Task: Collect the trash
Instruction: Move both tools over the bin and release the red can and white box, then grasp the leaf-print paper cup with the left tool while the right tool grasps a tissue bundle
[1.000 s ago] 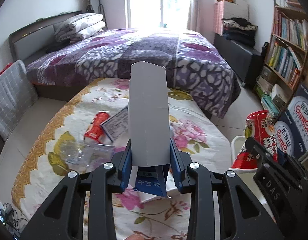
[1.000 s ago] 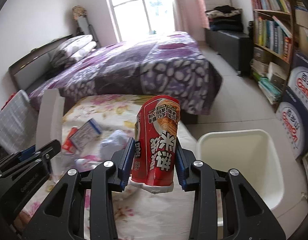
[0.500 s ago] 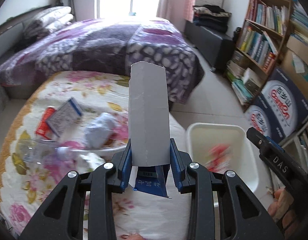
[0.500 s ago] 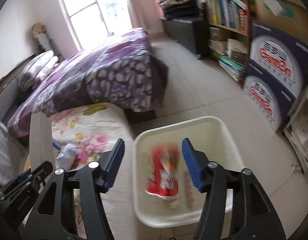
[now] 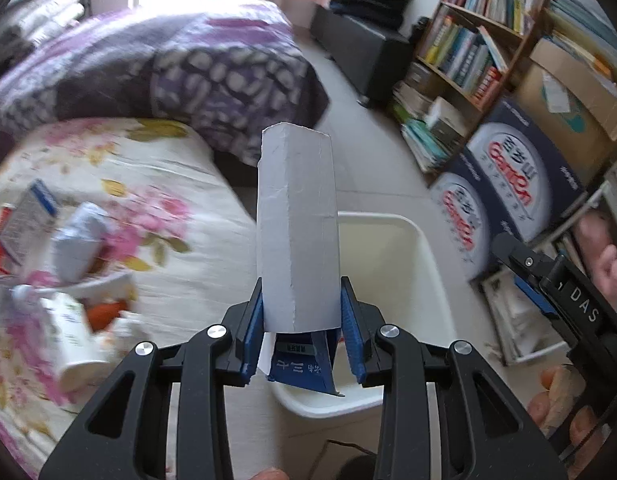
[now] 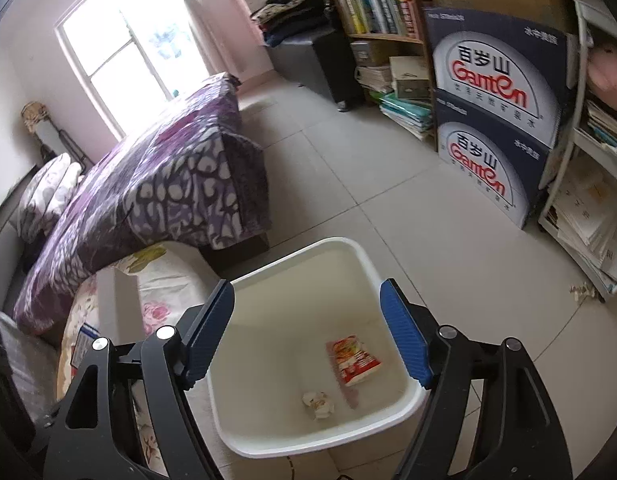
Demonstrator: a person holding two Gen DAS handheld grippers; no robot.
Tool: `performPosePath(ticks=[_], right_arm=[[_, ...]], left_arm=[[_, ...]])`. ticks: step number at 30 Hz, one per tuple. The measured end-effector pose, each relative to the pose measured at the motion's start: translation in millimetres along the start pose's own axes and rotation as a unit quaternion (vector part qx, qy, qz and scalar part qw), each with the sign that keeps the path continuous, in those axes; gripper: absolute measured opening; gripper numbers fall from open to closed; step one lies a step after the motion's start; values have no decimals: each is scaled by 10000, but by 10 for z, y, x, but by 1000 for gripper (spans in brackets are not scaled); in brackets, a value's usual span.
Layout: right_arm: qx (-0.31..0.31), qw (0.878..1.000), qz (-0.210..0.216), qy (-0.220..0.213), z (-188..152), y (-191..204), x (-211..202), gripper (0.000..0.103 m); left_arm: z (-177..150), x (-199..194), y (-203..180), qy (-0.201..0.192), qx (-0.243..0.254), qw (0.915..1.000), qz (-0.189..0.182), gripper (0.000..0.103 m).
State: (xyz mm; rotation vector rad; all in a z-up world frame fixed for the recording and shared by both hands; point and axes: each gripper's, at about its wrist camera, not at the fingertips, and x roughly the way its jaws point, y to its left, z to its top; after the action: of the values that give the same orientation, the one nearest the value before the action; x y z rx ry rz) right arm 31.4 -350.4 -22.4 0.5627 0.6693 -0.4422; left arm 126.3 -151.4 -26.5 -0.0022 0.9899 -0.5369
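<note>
My left gripper (image 5: pixel 302 330) is shut on a tall grey-white carton (image 5: pixel 296 232) with a blue printed base, held upright over the near edge of the white bin (image 5: pixel 430 264). My right gripper (image 6: pixel 308 336) is open and empty above the same white bin (image 6: pixel 364 264). A red snack bag (image 6: pixel 354 360) and a crumpled white wrapper (image 6: pixel 318 402) lie on the bin's floor. More trash lies on the floral table (image 5: pixel 196 240): a crumpled grey paper (image 5: pixel 78 242), a white bottle (image 5: pixel 74 340) and a blue-edged box (image 5: pixel 28 212).
A bed with a purple patterned cover (image 6: pixel 156 200) stands beyond the table. Stacked blue cartons (image 6: pixel 492 120) and a bookshelf (image 5: pixel 484 40) line the right side. Tiled floor (image 6: pixel 388 184) lies around the bin. The right gripper's body shows in the left wrist view (image 5: pixel 564 300).
My right gripper opened and dropped the red snack bag into the bin. My left gripper swung right with the carton, from over the table to over the bin.
</note>
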Motion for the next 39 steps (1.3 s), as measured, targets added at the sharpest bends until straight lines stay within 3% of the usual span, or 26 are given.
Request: performPosePath(ticks=[5,6,7,8,15,21,26,31,35,37,39], right_arm=[[128,9999,-73,-26,33,-166,0,75],[131,9999,-103,-29,42,-190,7,76],[136,9998,-121,-29,48,-205,6,76],[146,9998,-134,-27,54,-224,10,76],[70,9999,-112,-12,46,-176,37,79],[-300,9994,-193,41,-20,36,83,85],[-475,9984,-153,281,-126,254,192,88],[-675,9964,-41,517,-266,528,322,90],[-831,9941,49,697,-398,747,411,90],[-855,9929,119,813,-465,860,458,91],[-838,9918,205,938,-524,955,502,91]], left_arm=[[19,202,-102,271,-145,9971,-695,38],[18,235,-117,291,-161,9965,-768,44],[15,271,-129,307,-187,9963,-786,57],[14,297,-137,315,-210,9958,-838,62],[10,314,-93,374,-290,9952,-851,67],[-30,212,14,257,-166,9992,-273,71],[-112,92,198,90,42,9972,742,75],[-149,-26,611,-4,-119,9871,1595,83],[-171,-81,1041,109,-516,9706,2350,83],[-196,-99,1288,212,-865,9624,2565,83],[-231,-99,1587,424,-1385,9563,2540,84]])
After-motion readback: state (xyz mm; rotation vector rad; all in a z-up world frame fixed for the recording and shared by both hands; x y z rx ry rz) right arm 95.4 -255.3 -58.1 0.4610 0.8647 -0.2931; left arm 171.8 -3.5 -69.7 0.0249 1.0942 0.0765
